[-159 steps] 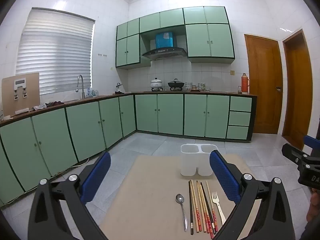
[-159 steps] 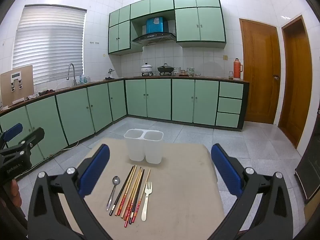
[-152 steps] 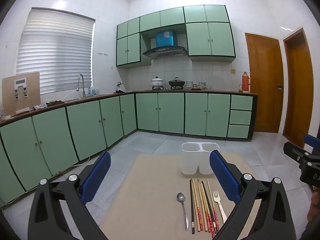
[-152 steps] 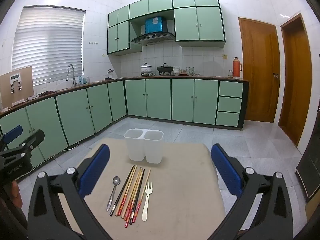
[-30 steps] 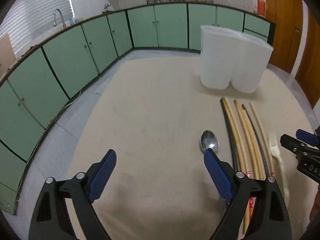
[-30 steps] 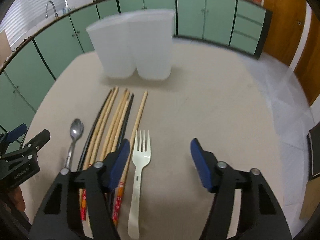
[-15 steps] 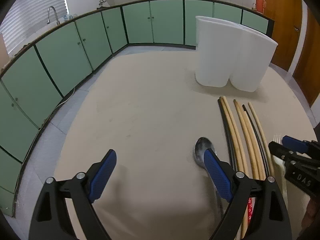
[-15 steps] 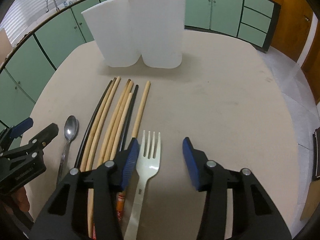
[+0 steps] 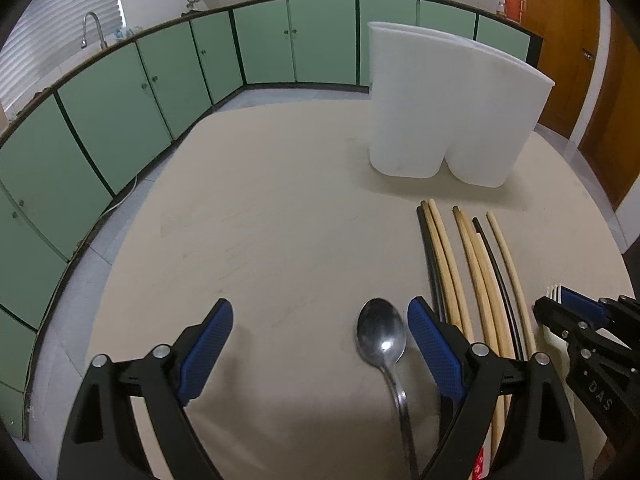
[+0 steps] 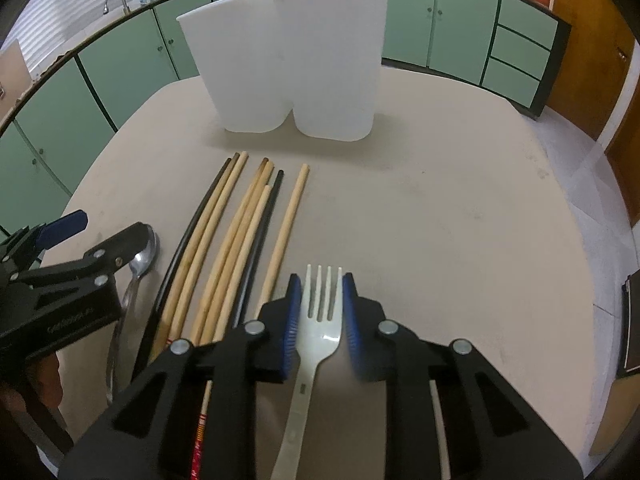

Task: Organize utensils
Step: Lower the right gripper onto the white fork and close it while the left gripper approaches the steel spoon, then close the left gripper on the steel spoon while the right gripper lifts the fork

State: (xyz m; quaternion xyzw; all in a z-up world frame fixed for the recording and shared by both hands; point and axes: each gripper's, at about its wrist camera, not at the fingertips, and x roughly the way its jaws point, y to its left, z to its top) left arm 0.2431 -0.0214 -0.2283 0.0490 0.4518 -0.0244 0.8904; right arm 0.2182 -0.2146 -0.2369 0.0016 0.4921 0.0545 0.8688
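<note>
A white two-compartment holder (image 9: 452, 116) (image 10: 292, 68) stands at the far side of the beige table (image 9: 280, 216). Several chopsticks (image 9: 476, 272) (image 10: 236, 240) lie in a row before it. A metal spoon (image 9: 384, 344) (image 10: 138, 268) lies left of them, between the blue pads of my open left gripper (image 9: 318, 344), close to the right pad. My right gripper (image 10: 319, 312) has closed on the head of the white plastic fork (image 10: 320, 312), which lies on the table right of the chopsticks. The left gripper also shows in the right wrist view (image 10: 96, 240).
Green kitchen cabinets (image 9: 160, 80) run along the walls behind the table. Wooden doors (image 9: 568, 52) stand at the right. The table's right edge (image 10: 592, 240) drops to a tiled floor.
Both grippers have come down and forward to the table. The right jaws have narrowed from open to closed on the fork. The left gripper now straddles the spoon.
</note>
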